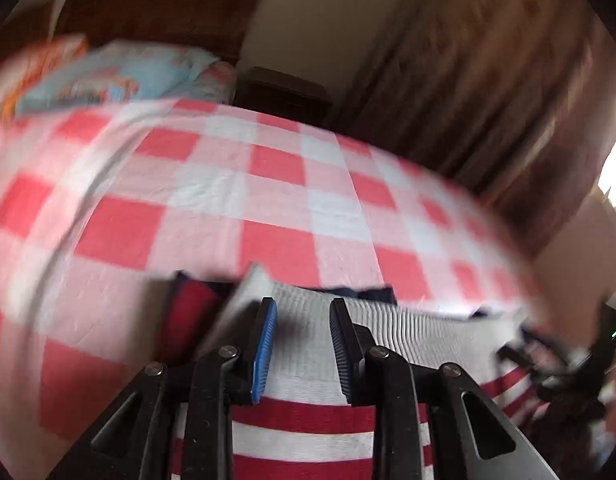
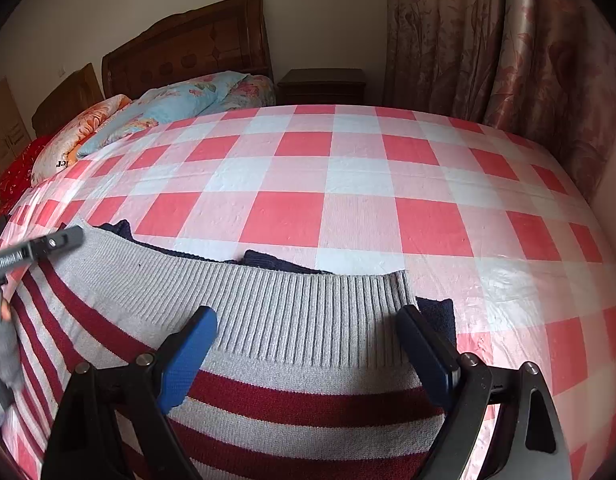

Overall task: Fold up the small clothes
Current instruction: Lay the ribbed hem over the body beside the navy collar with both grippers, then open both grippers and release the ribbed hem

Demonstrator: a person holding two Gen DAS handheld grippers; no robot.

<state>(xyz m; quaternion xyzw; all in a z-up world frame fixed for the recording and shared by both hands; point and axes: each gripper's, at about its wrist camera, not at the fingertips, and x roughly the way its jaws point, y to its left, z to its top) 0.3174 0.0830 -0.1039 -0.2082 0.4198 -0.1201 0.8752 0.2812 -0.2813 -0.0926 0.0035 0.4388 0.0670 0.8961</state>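
Note:
A knitted sweater (image 2: 308, 400) with dark red and grey stripes lies flat on the bed's red-and-white checked cover (image 2: 347, 208). Its grey ribbed hem (image 2: 288, 280) faces the headboard, and dark navy cloth (image 2: 264, 258) peeks out from under it. My right gripper (image 2: 306, 314) is wide open over the hem's right end, its fingers straddling the ribbing. In the blurred left wrist view my left gripper (image 1: 304, 305) stands narrowly open over the hem (image 1: 387, 320) near its left corner; the knit under the gap looks flat. One of its fingers (image 2: 48, 244) shows at the right wrist view's left edge.
Floral pillows (image 2: 180, 100) lie at the head of the bed against a dark wooden headboard (image 2: 188, 52). A dark nightstand (image 2: 321, 86) stands beyond the bed and patterned curtains (image 2: 507, 40) hang on the right. The checked cover stretches far beyond the sweater.

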